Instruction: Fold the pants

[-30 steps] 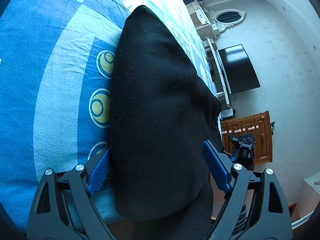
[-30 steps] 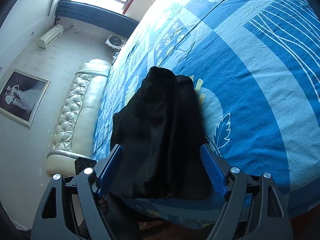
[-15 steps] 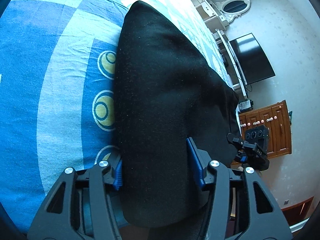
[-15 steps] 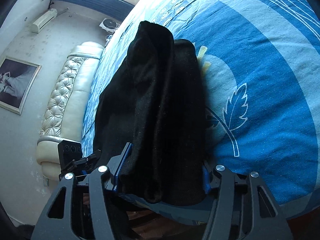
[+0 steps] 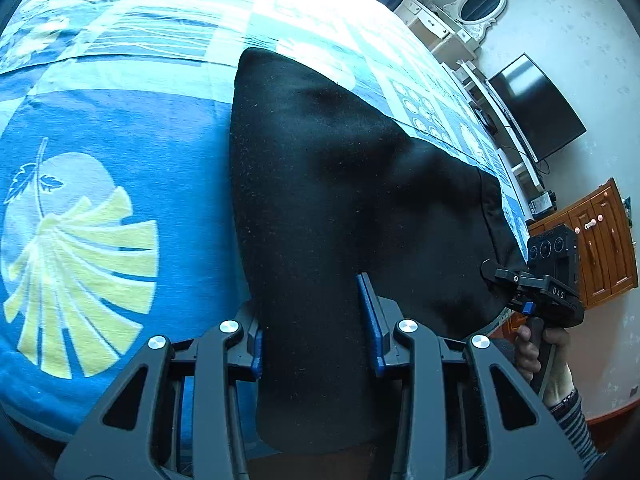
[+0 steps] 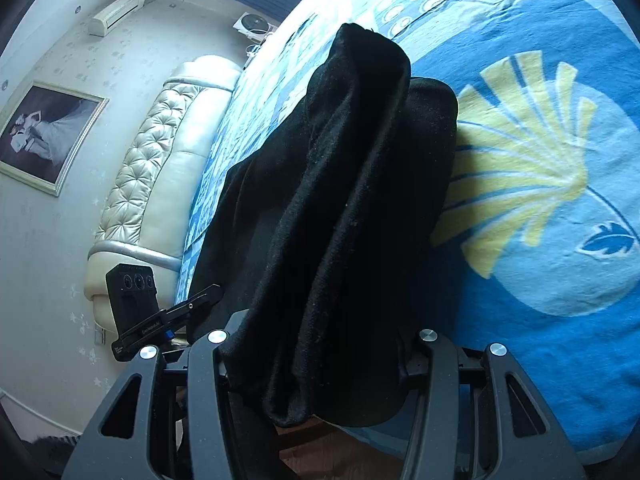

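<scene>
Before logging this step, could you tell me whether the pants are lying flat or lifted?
Lifted at the near end: both the left gripper and right gripper clamp the black pants, whose far end rests on the bed.

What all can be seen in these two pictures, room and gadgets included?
pants: one, black, lying on the bed, near end clamped by both grippers
bedsheet: one, blue with pale patches and yellow fan prints, covering the bed
headboard: one, cream, tufted, at the bed's end
framed picture: one, dark photo in a pale frame, on the wall
air conditioner: one, white, high on the wall
television: one, black, by the wall
oval mirror: one, white frame, above a white dresser
wooden cabinet: one, brown, by the wall
left gripper: one, black with blue pads, shut on the pants
right gripper: one, black, shut on the pants
hand: one, holding the right gripper's handle
</scene>
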`<state>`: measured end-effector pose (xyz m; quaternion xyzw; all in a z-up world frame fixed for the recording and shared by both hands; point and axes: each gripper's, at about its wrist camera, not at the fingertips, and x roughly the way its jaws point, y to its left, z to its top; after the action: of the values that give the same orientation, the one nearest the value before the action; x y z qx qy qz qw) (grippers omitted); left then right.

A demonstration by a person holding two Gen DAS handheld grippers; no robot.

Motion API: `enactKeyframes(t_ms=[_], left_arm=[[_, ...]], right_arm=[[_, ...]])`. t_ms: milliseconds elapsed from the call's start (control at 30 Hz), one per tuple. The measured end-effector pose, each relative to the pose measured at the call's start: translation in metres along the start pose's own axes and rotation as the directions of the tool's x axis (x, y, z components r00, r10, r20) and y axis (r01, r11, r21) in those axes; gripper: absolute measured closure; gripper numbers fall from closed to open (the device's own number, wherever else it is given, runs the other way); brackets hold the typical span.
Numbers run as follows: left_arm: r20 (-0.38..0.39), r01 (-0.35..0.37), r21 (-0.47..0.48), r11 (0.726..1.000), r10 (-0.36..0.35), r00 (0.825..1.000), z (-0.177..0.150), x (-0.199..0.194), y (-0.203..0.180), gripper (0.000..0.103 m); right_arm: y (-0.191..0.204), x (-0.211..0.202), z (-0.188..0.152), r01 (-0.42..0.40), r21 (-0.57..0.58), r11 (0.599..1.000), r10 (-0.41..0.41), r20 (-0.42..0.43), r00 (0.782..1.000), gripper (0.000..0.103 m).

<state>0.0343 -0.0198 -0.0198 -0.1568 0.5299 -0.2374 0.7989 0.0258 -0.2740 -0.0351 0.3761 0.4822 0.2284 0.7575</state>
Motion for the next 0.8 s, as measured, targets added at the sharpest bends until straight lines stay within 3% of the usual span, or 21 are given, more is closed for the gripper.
enactKeyframes(t_ms=[267, 800], left_arm=[[0.071, -0.053, -0.069, 0.996, 0.058, 0.996, -0.013, -0.048, 0.057, 0.066], [0.107, -0.031, -0.049, 0.998, 0.036, 0.994, -0.02, -0.051, 0.067, 0.064]], right_arm=[[0.036, 0.065, 0.004, -0.061, -0.047, 0.997, 0.057, -0.08, 0.995, 0.054], [0.026, 0.059, -0.007, -0.102, -0.024, 0.994, 0.101, -0.046, 0.994, 0.054]])
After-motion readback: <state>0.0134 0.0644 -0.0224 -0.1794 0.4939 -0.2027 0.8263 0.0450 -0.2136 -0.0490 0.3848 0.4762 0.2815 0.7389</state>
